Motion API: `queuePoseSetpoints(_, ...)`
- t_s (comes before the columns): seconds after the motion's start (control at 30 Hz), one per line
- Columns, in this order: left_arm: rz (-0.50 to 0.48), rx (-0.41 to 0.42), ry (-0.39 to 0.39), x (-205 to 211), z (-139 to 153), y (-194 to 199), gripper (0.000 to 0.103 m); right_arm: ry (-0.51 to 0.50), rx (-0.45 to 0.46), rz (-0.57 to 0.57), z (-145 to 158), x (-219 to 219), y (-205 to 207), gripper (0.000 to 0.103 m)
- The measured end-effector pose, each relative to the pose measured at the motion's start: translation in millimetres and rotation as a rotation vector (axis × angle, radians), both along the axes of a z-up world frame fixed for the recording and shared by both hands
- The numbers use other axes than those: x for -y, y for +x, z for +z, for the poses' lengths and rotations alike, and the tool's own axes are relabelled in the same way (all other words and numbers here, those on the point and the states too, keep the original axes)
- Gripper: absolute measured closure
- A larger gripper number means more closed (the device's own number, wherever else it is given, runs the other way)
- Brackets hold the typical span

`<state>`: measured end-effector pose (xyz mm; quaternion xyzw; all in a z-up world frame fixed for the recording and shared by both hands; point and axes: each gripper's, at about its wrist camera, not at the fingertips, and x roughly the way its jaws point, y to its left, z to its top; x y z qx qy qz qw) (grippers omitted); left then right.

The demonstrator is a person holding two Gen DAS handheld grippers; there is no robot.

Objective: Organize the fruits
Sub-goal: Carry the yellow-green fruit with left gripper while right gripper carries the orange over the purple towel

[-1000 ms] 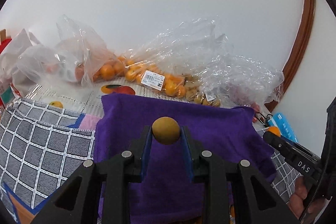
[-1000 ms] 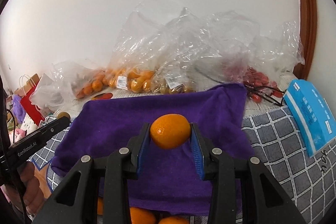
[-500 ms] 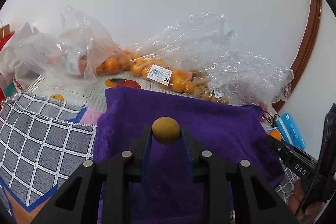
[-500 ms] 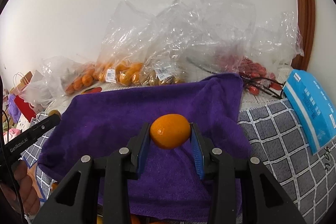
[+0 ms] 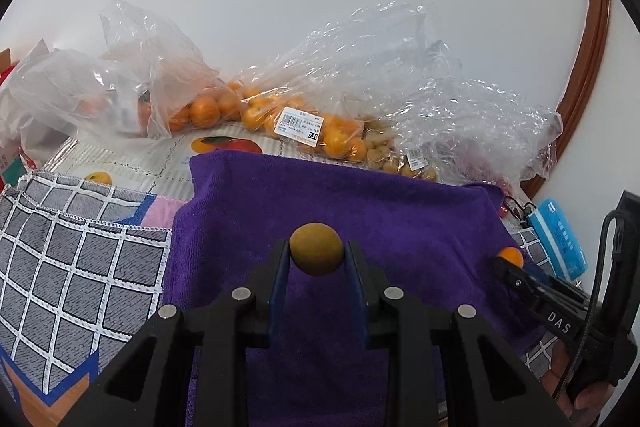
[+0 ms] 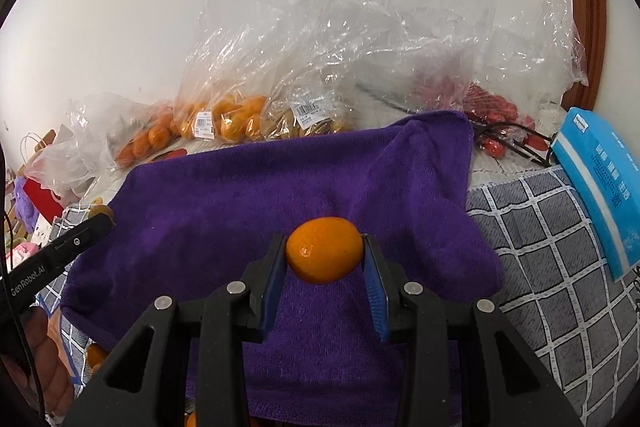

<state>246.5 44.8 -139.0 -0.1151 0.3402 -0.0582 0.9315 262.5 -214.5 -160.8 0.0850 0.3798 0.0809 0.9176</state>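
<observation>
My left gripper (image 5: 316, 255) is shut on a small round brown fruit (image 5: 316, 247) and holds it over the purple towel (image 5: 360, 203). My right gripper (image 6: 325, 251) is shut on a small orange citrus fruit (image 6: 325, 251) above the same towel (image 6: 248, 195). The right gripper also shows at the right of the left wrist view (image 5: 507, 263) with its orange fruit (image 5: 511, 255). The left gripper shows at the left of the right wrist view (image 6: 100, 221).
Clear plastic bags of oranges (image 5: 304, 123) (image 6: 224, 119), brown fruits (image 5: 392, 159) and red fruits (image 6: 492, 111) lie behind the towel by the white wall. A grey checked cloth (image 5: 72, 259) (image 6: 552, 247) lies on both sides. A blue packet (image 6: 600, 179) is at right.
Both grippers have moved forward and lower over the purple towel, still holding their fruits. The bags appear closer.
</observation>
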Motion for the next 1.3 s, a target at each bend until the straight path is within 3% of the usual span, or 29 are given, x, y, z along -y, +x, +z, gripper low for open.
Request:
queuePoseSetpoints(0.13,-0.001,-0.034,-0.02,-1,-5,4,0.076,0.0,-0.017,0.0,-6,-2,2,0.066)
queuePoseSetpoints(1.3,-0.013,-0.147,0.035,8,-24,16,0.076,-0.056,-0.075,0.015,-20,-13,8,0.066)
